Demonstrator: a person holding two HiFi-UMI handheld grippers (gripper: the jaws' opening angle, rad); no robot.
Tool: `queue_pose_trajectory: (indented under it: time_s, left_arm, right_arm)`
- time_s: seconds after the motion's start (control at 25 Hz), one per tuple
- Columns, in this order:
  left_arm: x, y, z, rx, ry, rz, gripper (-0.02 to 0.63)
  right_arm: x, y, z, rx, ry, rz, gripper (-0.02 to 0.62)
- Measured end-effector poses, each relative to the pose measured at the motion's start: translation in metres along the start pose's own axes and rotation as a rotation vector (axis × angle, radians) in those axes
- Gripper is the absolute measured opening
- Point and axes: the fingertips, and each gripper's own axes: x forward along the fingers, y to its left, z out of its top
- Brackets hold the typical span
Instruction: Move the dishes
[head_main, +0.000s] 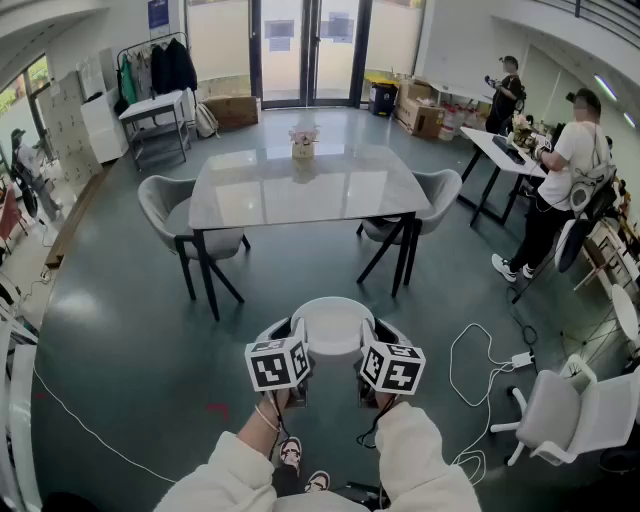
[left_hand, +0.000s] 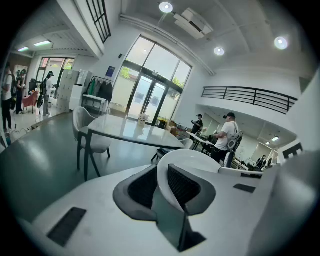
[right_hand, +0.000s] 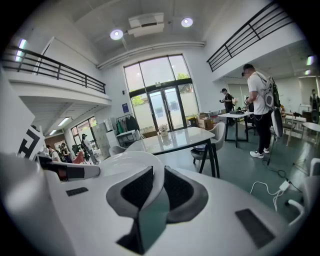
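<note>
The dish (head_main: 332, 325) is recorded white; black-and-white square markers noted on left gripper (head_main: 291, 333), right gripper (head_main: 371, 333); floor (head_main: 120, 380) dark teal-grey.

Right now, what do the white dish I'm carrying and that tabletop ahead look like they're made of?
The white dish: probably glazed ceramic or melamine; smooth, opaque, thin rim with a soft sheen. The tabletop: likely glass or polished stone, grey and glossy; it mirrors the windows and the small centrepiece.

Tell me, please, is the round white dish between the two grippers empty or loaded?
Empty: the round white dish shows a bare surface in the head view, nothing on it.
</note>
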Motion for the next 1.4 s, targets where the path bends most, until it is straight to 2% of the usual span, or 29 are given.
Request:
queue_pose_trajectory:
  time_s: [0.36, 0.56, 0.76, 1.16, 1.4]
  left_arm:
    - [-0.072, 0.003, -0.025, 0.002, -0.005, 0.0, 0.066]
    - [-0.085, 0.006, -0.018, 0.012, -0.011, -0.01, 0.066]
    - [-0.079, 0.016, -0.017, 0.013, -0.007, -0.02, 0.066]
    - [-0.045, 0.051, 0.016, 0.03, -0.007, -0.048, 0.066]
    - [-0.022, 0.057, 0.028, 0.039, 0.011, -0.073, 0.066]
  right_arm:
    - [-0.064, 0.034, -0.036, 0.009, -0.004, -0.007, 0.123]
    - [-0.073, 0.045, -0.034, 0.022, -0.013, -0.01, 0.123]
    - [-0.064, 0.051, -0.034, 0.038, -0.02, -0.013, 0.123]
    - [-0.013, 0.069, -0.014, 0.044, -0.032, -0.037, 0.123]
    - [0.004, 0.066, -0.004, 0.051, -0.031, -0.069, 0.123]
